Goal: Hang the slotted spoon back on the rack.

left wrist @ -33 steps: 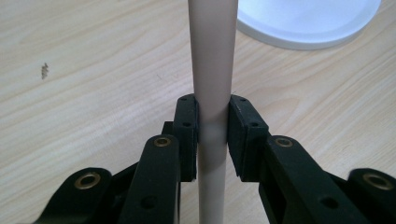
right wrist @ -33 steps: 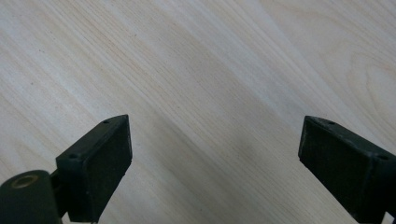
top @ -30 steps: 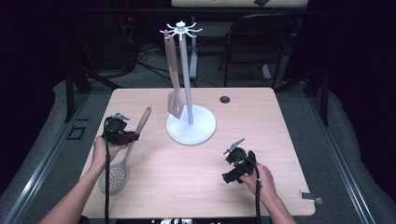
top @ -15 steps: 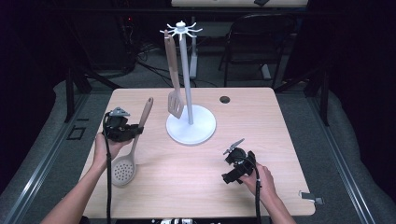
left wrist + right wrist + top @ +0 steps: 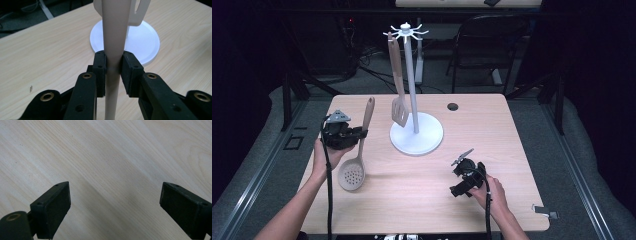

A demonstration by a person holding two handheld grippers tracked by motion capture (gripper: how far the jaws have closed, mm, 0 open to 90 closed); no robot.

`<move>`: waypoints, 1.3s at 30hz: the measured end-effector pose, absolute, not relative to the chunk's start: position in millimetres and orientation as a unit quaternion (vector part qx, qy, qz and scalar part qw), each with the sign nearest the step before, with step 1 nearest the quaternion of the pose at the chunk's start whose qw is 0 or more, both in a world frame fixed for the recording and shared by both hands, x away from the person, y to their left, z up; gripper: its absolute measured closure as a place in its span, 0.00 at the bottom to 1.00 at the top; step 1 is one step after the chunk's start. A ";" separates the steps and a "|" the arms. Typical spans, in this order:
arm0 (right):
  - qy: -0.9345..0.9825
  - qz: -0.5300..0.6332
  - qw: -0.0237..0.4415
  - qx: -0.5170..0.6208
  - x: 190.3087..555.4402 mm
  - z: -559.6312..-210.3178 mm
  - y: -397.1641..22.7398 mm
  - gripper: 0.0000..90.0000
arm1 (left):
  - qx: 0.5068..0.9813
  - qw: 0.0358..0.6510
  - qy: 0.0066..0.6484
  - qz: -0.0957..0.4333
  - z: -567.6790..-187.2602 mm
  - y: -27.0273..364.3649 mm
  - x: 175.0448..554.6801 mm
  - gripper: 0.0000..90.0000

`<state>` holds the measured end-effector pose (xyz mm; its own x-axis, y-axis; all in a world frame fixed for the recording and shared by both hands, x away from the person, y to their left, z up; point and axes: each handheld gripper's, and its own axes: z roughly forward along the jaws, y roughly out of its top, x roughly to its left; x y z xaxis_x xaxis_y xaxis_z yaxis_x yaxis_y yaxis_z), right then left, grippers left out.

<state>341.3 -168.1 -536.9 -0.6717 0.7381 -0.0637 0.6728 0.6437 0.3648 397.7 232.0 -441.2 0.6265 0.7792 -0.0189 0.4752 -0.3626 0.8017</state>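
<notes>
Skimmer (image 5: pixel 353 167) had tipped steeper since a second before, handle risen at left of frame, bowl low over surface (image 5: pixel 422 200). Left gripper (image 5: pixel 357 134) clamped its handle; right gripper (image 5: pixel 458 172) gaped, idle. Probably bound for rack (image 5: pixel 416 135).

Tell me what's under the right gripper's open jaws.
Bare pale wood table shows between the right gripper jaws; nothing lies there. The strips directly beneath the two black pads are covered.

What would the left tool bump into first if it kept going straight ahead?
Probably the white stand's round base; the left tool, clamped on the skimmer's handle, points right at it, though depth is unclear.
</notes>
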 end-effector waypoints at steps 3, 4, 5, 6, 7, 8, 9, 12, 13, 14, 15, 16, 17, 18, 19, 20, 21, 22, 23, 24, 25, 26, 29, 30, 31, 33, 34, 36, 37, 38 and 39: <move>0.901 0.157 0.103 0.392 341.2 -537.4 -167.7 0.10 | 0.802 0.416 0.383 0.194 -435.7 231.8 394.6 0.83; 0.901 0.158 0.104 0.391 341.3 -537.7 -167.7 0.10 | 0.799 0.420 0.381 0.198 -433.5 231.3 393.2 0.83; 0.900 0.160 0.102 0.392 341.2 -538.1 -167.4 0.10 | 0.799 0.422 0.379 0.200 -432.1 231.0 392.5 0.83; 0.900 0.159 0.101 0.393 341.1 -538.0 -167.4 0.10 | 0.797 0.426 0.378 0.202 -430.2 230.5 391.5 0.83; 0.900 0.159 0.101 0.393 341.1 -538.0 -167.5 0.10 | 0.795 0.429 0.376 0.204 -428.2 230.2 390.6 0.83; 0.900 0.159 0.101 0.393 341.1 -537.9 -167.5 0.10 | 0.794 0.432 0.375 0.207 -425.6 229.6 389.5 0.83; 0.900 0.159 0.101 0.393 341.1 -537.9 -167.4 0.11 | 0.791 0.437 0.373 0.208 -423.7 229.0 388.9 0.83; 0.900 0.160 0.101 0.393 340.9 -538.2 -167.1 0.10 | 0.786 0.449 0.368 0.214 -417.4 226.1 388.0 0.83; 0.901 0.156 0.103 0.392 341.0 -538.1 -167.3 0.10 | 0.784 0.453 0.366 0.215 -415.0 224.6 388.1 0.83; 0.901 0.156 0.102 0.392 340.9 -538.1 -167.2 0.10 | 0.784 0.454 0.362 0.217 -412.4 223.0 388.3 0.83; 0.901 0.157 0.102 0.392 340.9 -538.1 -167.2 0.10 | 0.784 0.456 0.360 0.219 -409.8 220.8 388.7 0.83; 0.902 0.155 0.102 0.390 341.1 -537.9 -167.5 0.10 | 0.784 0.458 0.357 0.221 -407.4 218.6 389.2 0.83; 0.901 0.159 0.100 0.392 341.0 -538.2 -167.6 0.10 | 0.783 0.460 0.355 0.224 -404.7 215.6 389.9 0.83; 0.900 0.161 0.100 0.393 340.8 -538.6 -167.8 0.11 | 0.783 0.460 0.353 0.225 -402.9 214.0 390.4 0.83; 0.899 0.160 0.101 0.394 340.7 -538.6 -167.8 0.10 | 0.783 0.462 0.350 0.226 -400.9 211.8 391.0 0.83; 0.899 0.161 0.101 0.394 340.7 -538.5 -168.0 0.10 | 0.783 0.464 0.348 0.227 -399.0 209.4 391.6 0.83; 0.901 0.159 0.100 0.392 341.0 -538.1 -168.3 0.11 | 0.783 0.464 0.345 0.227 -397.0 206.0 392.2 0.83; 0.901 0.159 0.100 0.392 341.0 -538.1 -168.2 0.11 | 0.783 0.465 0.343 0.228 -395.9 204.1 392.5 0.83; 0.899 0.161 0.102 0.394 340.6 -538.6 -167.9 0.10 | 0.785 0.464 0.340 0.230 -394.3 200.7 393.1 0.83; 0.901 0.158 0.099 0.391 341.0 -538.3 -168.1 0.11 | 0.786 0.464 0.338 0.230 -393.4 198.7 393.7 0.83; 0.902 0.155 0.101 0.390 341.1 -538.2 -168.1 0.11 | 0.785 0.466 0.336 0.232 -392.2 195.6 394.5 0.83; 0.901 0.156 0.101 0.391 341.0 -538.5 -167.9 0.11 | 0.786 0.466 0.335 0.232 -391.3 193.6 395.0 0.83; 0.901 0.156 0.101 0.392 341.0 -538.6 -168.0 0.11 | 0.786 0.469 0.329 0.233 -387.7 186.4 396.8 0.83; 0.901 0.157 0.101 0.392 341.0 -538.9 -168.0 0.10 | 0.785 0.471 0.327 0.233 -386.4 184.0 397.3 0.83; 0.901 0.156 0.100 0.392 341.0 -539.0 -168.0 0.11 | 0.784 0.473 0.326 0.234 -385.1 181.4 397.5 0.83; 0.901 0.156 0.101 0.393 340.9 -539.1 -168.0 0.10 | 0.786 0.473 0.321 0.235 -382.2 177.0 398.1 0.83; 0.901 0.156 0.101 0.393 340.9 -539.2 -168.0 0.11 | 0.786 0.475 0.319 0.235 -380.8 174.8 398.2 0.83; 0.901 0.156 0.102 0.392 340.9 -539.2 -168.1 0.11 | 0.785 0.478 0.315 0.237 -377.6 170.5 398.7 0.83; 0.901 0.156 0.100 0.392 341.0 -539.2 -168.3 0.10 | 0.785 0.480 0.313 0.237 -376.1 168.4 398.9 0.83; 0.901 0.156 0.100 0.392 340.9 -539.2 -168.4 0.10 | 0.785 0.480 0.311 0.238 -374.3 166.1 399.3 0.83; 0.902 0.154 0.100 0.391 341.1 -538.9 -168.6 0.10 | 0.783 0.484 0.310 0.238 -372.7 163.8 399.7 0.83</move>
<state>341.1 -168.6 -538.9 -0.6745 0.7359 -0.0591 0.6743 0.6468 0.3563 399.7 163.8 -372.7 0.6945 0.7157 0.0735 0.2549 -0.3402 0.9052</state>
